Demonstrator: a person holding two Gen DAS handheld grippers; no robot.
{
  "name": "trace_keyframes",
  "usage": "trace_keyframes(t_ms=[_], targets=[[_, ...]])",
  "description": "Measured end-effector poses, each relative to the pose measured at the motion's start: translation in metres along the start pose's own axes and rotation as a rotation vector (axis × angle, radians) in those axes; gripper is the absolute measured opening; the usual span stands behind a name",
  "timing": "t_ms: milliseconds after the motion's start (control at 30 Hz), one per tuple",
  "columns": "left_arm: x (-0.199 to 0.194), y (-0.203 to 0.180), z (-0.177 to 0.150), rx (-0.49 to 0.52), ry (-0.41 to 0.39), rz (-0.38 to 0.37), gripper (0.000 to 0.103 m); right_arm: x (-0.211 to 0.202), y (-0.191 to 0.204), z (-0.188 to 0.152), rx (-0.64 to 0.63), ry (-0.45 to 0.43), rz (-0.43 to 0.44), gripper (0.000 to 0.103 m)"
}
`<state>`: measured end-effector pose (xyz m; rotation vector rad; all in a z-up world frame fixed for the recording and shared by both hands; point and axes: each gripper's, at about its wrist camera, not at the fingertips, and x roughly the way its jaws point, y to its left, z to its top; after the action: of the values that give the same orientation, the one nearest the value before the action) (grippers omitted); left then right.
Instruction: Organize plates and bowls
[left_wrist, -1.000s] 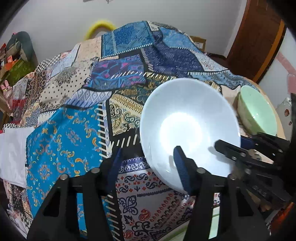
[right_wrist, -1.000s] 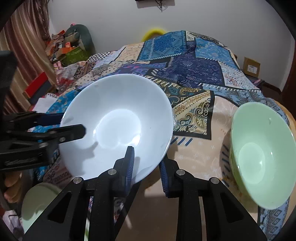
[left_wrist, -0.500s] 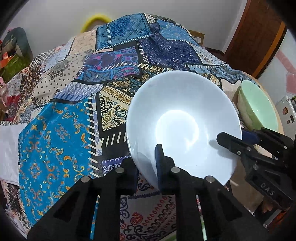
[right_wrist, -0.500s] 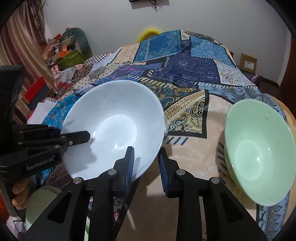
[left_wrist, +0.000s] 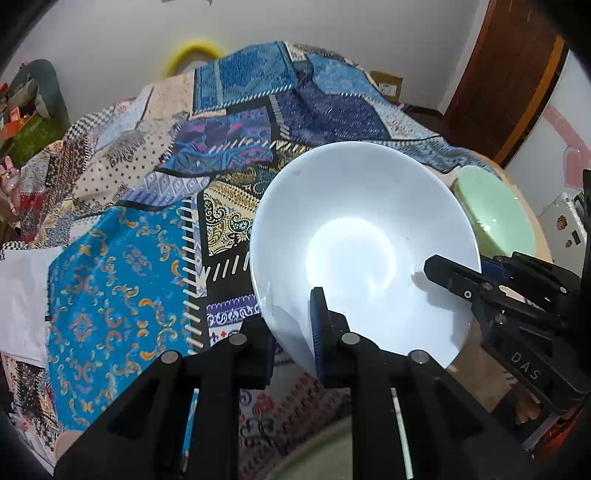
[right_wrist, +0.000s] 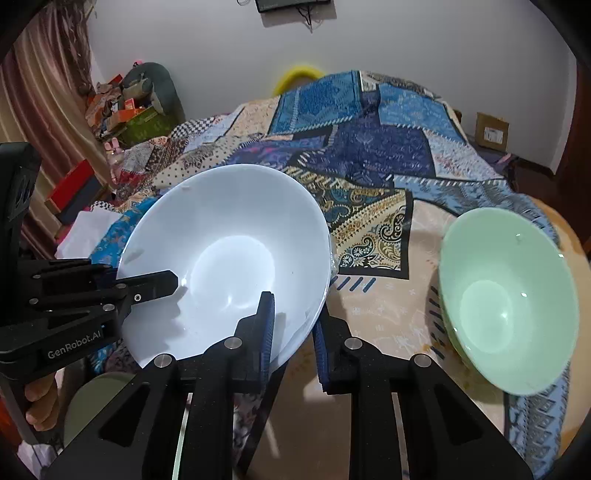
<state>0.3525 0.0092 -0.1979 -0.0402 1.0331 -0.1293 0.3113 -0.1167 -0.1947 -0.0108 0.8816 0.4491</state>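
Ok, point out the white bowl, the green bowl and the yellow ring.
white bowl (right_wrist: 229, 258): right wrist view, inner base.
green bowl (right_wrist: 491, 310): right wrist view, inner base.
yellow ring (left_wrist: 192, 47): left wrist view, top of arc.

A patchwork bedspread (right_wrist: 373, 155) of blue, navy, cream and paisley panels covers the whole surface, its bright turquoise patch with orange scrollwork (left_wrist: 114, 291) lying toward the left. A yellow ring-shaped object (right_wrist: 300, 74) shows just past the far edge, against the pale wall (right_wrist: 424, 55). A small cardboard box (right_wrist: 492, 132) sits on the floor by the wall at right, near a dark wooden door (left_wrist: 509, 85). At left, striped curtains (right_wrist: 48, 96) hang above a heap of colourful boxes and packets (right_wrist: 122, 110). A dark device with dangling cables (right_wrist: 291, 5) is mounted high on the wall.
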Motion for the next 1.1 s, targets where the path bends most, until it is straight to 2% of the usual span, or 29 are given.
trace_keyframes(t_ms=[567, 1100], targets=[[-0.102, -0.001, -0.03, -0.011, -0.106, -0.008, 0.016, -0.072, 0.039, -0.004, -0.004, -0.091, 0.024, 0.018], [-0.182, 0.036, -0.076, -0.074, -0.181, 0.031, 0.016, -0.104, 0.103, -0.011, -0.064, -0.14, 0.059, 0.018]])
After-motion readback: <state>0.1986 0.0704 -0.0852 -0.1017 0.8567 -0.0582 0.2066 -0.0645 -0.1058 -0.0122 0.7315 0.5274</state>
